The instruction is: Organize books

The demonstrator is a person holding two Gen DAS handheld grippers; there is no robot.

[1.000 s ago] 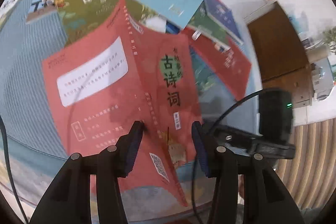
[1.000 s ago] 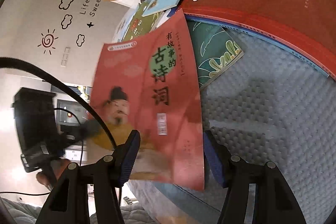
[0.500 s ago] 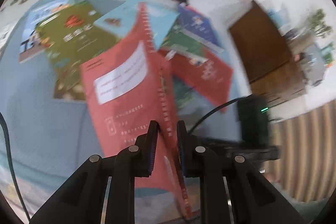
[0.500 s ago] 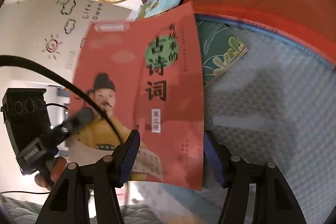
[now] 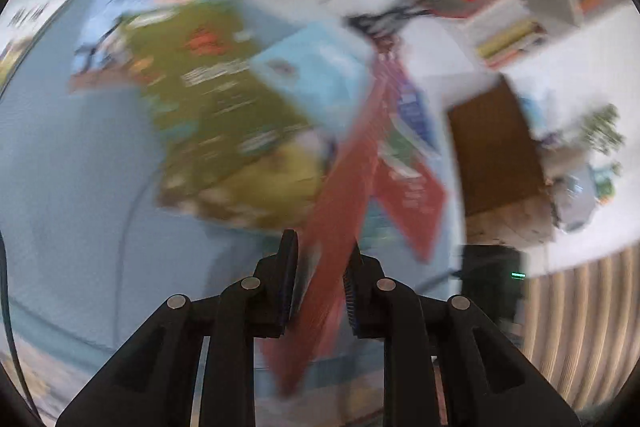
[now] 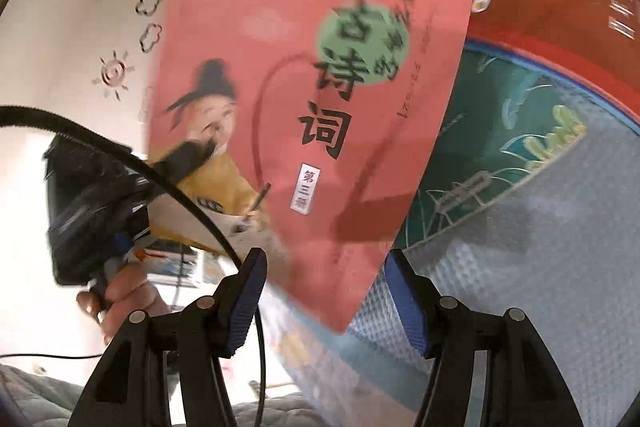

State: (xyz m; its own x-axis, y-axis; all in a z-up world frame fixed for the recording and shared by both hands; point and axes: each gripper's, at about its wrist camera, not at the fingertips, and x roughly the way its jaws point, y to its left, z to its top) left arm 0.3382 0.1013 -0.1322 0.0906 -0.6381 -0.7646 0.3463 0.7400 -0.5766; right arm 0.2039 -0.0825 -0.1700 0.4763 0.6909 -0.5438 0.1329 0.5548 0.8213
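The left gripper [image 5: 320, 279] is clamped on the thin red paper book [image 6: 320, 115], lifted off the blue bumpy mat [image 6: 540, 287]. Its cover shows a man in a black hat and yellow robe, and big black letters. The right gripper [image 6: 326, 301] is apart, holding nothing.

Left tool [image 5: 320, 287] clamped, right tool [image 6: 326, 301] agape

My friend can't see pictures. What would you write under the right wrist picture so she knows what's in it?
A salmon-red poetry book, its cover showing a man in a black hat, is held up tilted by the left gripper at its left edge. The open right gripper sits empty below it. Behind lie a teal leaf-patterned book and a grey-blue mat.
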